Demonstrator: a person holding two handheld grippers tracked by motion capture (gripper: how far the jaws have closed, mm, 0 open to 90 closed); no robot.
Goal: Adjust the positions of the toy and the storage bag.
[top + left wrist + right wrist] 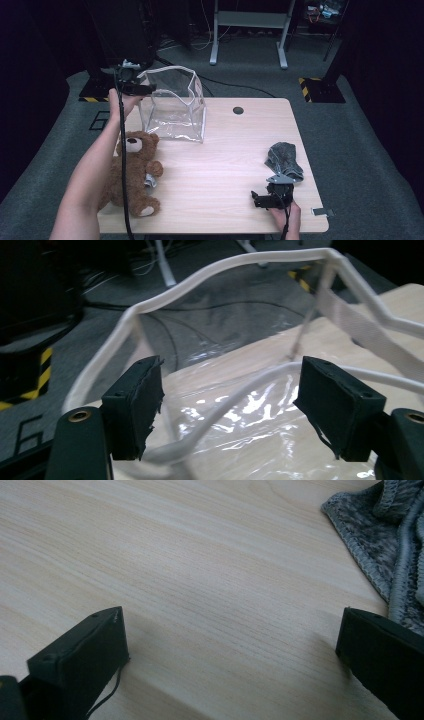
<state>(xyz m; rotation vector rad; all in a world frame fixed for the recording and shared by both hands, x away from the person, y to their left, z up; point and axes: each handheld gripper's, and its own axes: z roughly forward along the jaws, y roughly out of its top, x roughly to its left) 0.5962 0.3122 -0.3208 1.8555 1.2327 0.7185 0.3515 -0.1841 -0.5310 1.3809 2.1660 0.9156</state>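
Gaping jaws, left gripper (pixel 227 405): wide apart, nothing pinched, at the clear zip pouch's (pixel 172 105) white rim.
Right gripper (pixel 230 650): jaws wide, empty, low over the surface (pixel 225 165).
Pouch: upright, far-left.
Grey sock (pixel 284 159): beside right gripper.

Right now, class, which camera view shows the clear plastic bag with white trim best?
The high view: the clear plastic bag with white trim stands whole and open on the table. The left gripper view catches just its rim and inside close up; the right gripper view looks elsewhere.
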